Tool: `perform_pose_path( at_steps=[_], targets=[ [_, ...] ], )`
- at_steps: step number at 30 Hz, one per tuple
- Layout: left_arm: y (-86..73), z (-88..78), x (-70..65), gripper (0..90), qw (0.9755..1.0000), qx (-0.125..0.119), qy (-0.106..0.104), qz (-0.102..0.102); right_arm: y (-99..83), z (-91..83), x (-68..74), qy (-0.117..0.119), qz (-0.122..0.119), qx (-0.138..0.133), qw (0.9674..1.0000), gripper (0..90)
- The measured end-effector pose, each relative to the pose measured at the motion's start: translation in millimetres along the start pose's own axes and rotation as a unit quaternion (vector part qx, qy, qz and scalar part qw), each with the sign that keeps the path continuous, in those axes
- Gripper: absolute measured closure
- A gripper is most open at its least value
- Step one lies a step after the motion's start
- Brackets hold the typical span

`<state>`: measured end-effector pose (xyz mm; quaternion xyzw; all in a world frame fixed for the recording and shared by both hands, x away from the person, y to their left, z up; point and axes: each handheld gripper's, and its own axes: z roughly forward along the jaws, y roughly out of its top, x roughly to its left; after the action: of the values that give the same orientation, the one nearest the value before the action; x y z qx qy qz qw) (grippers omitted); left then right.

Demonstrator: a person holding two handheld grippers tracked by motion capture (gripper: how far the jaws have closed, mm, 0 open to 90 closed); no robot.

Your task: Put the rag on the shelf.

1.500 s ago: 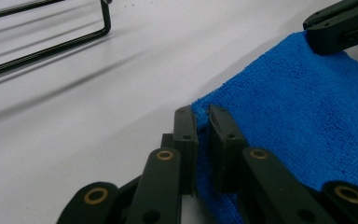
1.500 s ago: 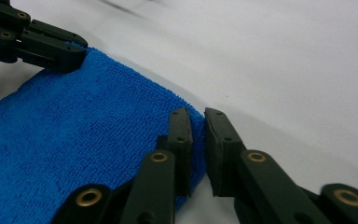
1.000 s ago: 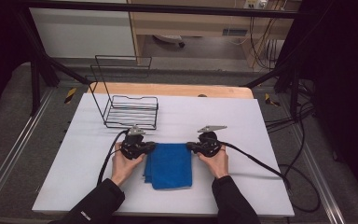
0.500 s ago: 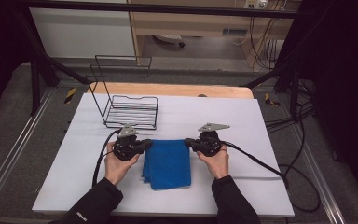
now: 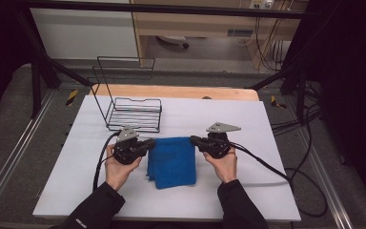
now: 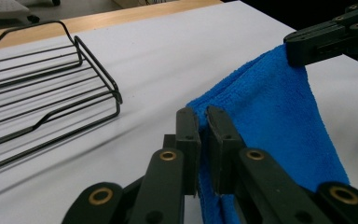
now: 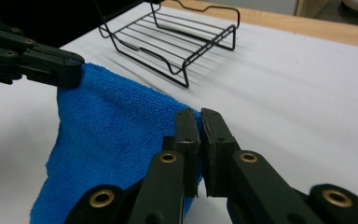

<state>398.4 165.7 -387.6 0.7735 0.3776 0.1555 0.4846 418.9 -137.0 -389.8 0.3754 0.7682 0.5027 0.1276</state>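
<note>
Two corners of the blue cloth [image 5: 173, 160] have risen — left hand-held gripper [image 5: 148, 144] and right hand-held gripper [image 5: 194, 140] each clamp one.

Blue cloth [image 5: 174, 160], black wire rack [image 5: 136, 113], white table [image 5: 267, 138]

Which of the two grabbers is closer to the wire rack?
The left gripper, pinching the blue towel's far left corner, sits just in front of the wire rack. The right gripper holds the opposite corner, farther along the table.
</note>
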Motion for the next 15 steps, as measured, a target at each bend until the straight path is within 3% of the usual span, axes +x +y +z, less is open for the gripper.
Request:
perform_pose_path(
  at_steps=[15],
  targets=[
    [8.8,-13.9,-4.9,83.8,0.9994,-0.032,0.001,0.01,13.3,-15.4,9.4,-0.001,-0.022,-0.032,0.9992,86.8]
  ],
)
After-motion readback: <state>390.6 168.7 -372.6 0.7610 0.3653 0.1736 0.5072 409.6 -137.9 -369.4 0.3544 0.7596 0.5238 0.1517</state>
